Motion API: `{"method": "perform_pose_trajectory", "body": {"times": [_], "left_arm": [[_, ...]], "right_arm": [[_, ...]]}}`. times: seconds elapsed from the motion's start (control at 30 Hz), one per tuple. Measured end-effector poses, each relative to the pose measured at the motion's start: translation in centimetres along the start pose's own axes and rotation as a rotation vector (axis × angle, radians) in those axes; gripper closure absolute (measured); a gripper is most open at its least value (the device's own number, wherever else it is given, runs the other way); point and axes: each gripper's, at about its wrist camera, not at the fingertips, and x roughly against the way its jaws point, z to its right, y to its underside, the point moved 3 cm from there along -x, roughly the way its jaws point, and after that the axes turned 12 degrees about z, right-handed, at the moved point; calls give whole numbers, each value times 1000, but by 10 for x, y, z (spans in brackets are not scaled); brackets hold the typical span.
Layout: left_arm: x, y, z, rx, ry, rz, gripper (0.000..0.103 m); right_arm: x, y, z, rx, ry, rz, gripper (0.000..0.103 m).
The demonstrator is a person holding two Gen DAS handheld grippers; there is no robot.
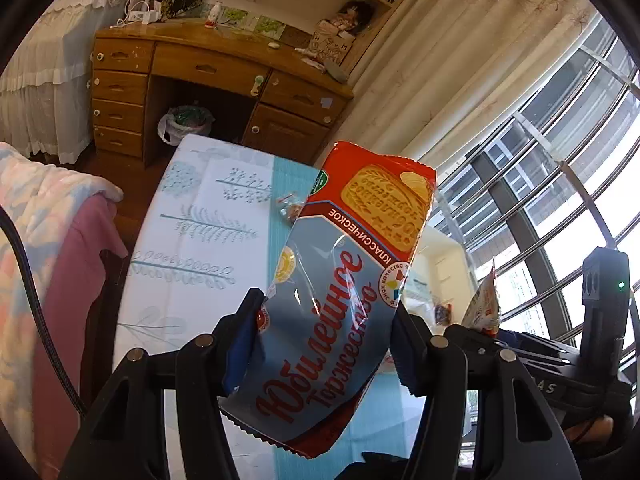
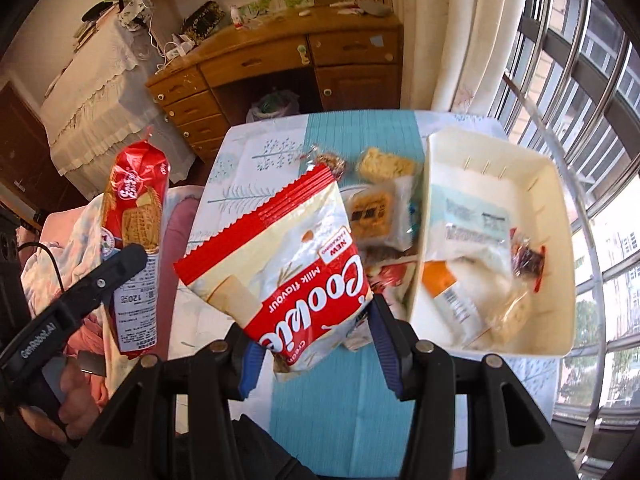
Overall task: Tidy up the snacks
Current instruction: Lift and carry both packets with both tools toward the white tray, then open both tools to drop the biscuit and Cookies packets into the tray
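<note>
Two packs are in the air at once, and that is your main risk. Your left gripper (image 1: 326,344) is clamped on the Yubileynoye biscuit pack (image 1: 340,280) near its lower end, so the long upper part leans out unsupported and could pivot or slide free. Your right gripper (image 2: 316,348) is clamped on the milk-flavour Cookie bag (image 2: 280,268) at one corner only; slick film like this may slip. Both hang above the worktop (image 2: 340,400), left of the cream bin (image 2: 556,184), which already holds several snacks. Swing either toward the bin carelessly and you could clip its wall or scatter the loose snacks (image 2: 376,208) just beside it.
</note>
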Motion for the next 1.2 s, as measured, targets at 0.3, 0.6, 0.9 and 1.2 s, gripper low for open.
{"method": "perform_pose_trajectory", "body": {"times": [0.3, 0.6, 0.9, 1.2], "left_arm": [[-18, 1, 77, -6, 50, 39, 46], [-61, 9, 157, -16, 113, 46, 46], [-111, 18, 216, -48, 149, 6, 45], [-121, 14, 233, -67, 151, 26, 24]], "right_arm": [[16, -13, 67, 11, 36, 97, 54], [25, -26, 138, 13, 71, 164, 54], [23, -35, 183, -2, 52, 181, 54], [10, -38, 207, -97, 41, 149, 27]]}}
